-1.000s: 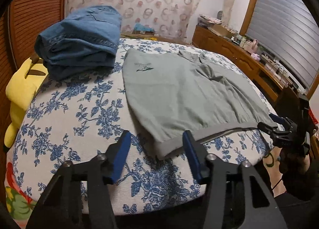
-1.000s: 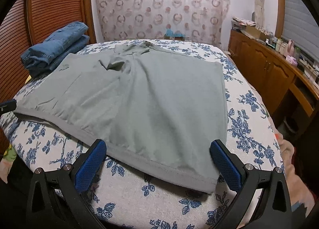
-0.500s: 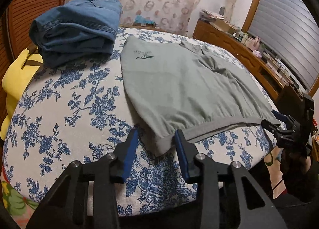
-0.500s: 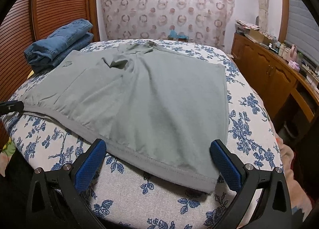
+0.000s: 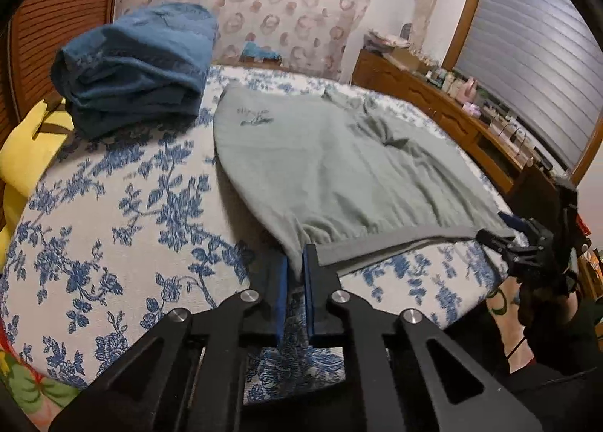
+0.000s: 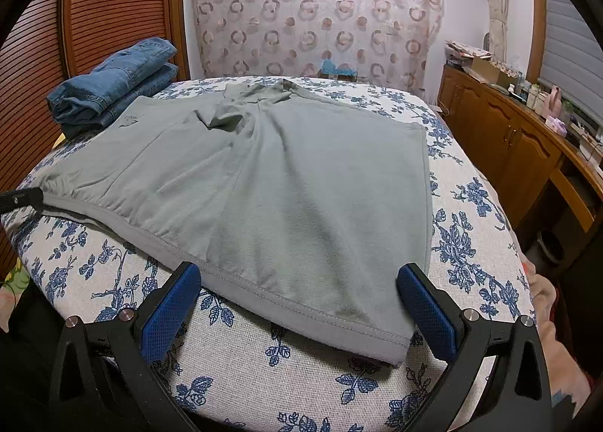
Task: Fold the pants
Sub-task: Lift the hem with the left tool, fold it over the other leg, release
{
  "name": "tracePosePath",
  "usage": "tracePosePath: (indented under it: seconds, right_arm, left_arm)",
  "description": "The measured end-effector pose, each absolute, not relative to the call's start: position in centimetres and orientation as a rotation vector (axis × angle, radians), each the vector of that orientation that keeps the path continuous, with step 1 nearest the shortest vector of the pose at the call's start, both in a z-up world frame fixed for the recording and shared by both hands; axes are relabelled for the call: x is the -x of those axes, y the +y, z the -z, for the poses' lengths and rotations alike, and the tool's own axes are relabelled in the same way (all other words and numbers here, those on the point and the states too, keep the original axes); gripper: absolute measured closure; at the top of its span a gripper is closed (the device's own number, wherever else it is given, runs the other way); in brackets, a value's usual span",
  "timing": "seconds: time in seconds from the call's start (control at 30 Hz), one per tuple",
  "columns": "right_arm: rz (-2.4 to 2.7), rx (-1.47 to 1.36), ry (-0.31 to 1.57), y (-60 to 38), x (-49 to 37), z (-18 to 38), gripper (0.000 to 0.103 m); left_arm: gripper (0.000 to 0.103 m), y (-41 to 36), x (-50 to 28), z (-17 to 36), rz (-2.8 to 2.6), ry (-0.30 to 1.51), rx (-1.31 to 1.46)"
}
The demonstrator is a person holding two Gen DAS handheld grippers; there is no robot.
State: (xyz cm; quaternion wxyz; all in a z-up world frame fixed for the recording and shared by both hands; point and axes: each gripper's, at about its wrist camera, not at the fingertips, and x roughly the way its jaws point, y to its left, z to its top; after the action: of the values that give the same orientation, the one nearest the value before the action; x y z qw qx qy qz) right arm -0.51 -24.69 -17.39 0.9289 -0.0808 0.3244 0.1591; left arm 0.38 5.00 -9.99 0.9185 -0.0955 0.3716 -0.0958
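Bed (image 6: 471, 206), floral blue-and-white cover, is seen filling both views. No shift in it or in the room is noted against the earlier frames.

Grey shorts (image 6: 301, 183) are laid flat across the bed, waistband at the near edge, legs running away toward the far curtain. A small printed mark is seen near the far left hem. The cloth is lying as it was a second ago, except at its near left corner.

Folded jeans (image 5: 135, 66) are stacked at the far left of the bed, apart from the shorts and untouched. A yellow soft toy (image 5: 26, 153) is partly seen beyond the left edge.

Left gripper (image 5: 296, 274): the main change is recorded here. A second ago its jaws were spread with the waistband corner lying between them; half a second ago they were half closed; now they are pinched on that corner, the fabric gathered and puckered just above the pads.

Right gripper (image 6: 299, 304): jaws are held wide, straddling the near right corner of the waistband without pressing it. No closing is seen across the three frames.

Judgement: one of two corner grips is taken. The right corner is probably to be clamped next, before any lift or fold. Uneven tension may be expected if the left is raised alone.
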Motion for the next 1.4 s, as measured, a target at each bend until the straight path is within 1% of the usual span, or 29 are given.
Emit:
tracePosePath:
  seconds: [0.33, 0.57, 0.63, 0.97, 1.07, 1.13, 1.23, 1.4]
  right_arm:
    - [-0.319, 0.178, 0.687, -24.7, 0.4, 16.9, 0.0]
    - [-0.308, 0.159, 0.656, -25.3, 0.6, 15.7, 0.005]
    - [-0.311, 0.146, 0.658, -25.5, 0.5, 15.7, 0.008]
    - [-0.333, 0.128, 0.665, -26.0, 0.2, 15.9, 0.019]
    - [-0.332, 0.117, 0.667, -26.4, 0.0, 16.0, 0.024]
    - [-0.331, 0.107, 0.672, -26.7, -0.2, 16.2, 0.031]
    - [-0.328, 0.111, 0.68, -26.9, -0.3, 16.0, 0.034]
    - [-0.31, 0.113, 0.664, -27.6, -0.1, 15.1, 0.036]
  left_arm:
    - [0.096, 4.7, -0.5, 7.7, 0.241, 0.706, 0.212]
    - [0.096, 3.1, -1.9, 6.0, 0.283, 0.674, 0.183]
    - [0.096, 2.6, -2.5, 5.6, 0.3, 0.67, 0.171]
    - [0.096, -1.0, -5.5, 5.1, 0.378, 0.694, 0.106]
    - [0.096, -2.4, -6.1, 4.7, 0.409, 0.696, 0.084]
    - [0.096, -3.4, -6.5, 4.3, 0.434, 0.697, 0.066]
    - [0.096, -4.9, -7.1, 3.4, 0.475, 0.693, 0.061]
    - [0.096, -7.4, -8.0, 2.1, 0.536, 0.678, 0.037]
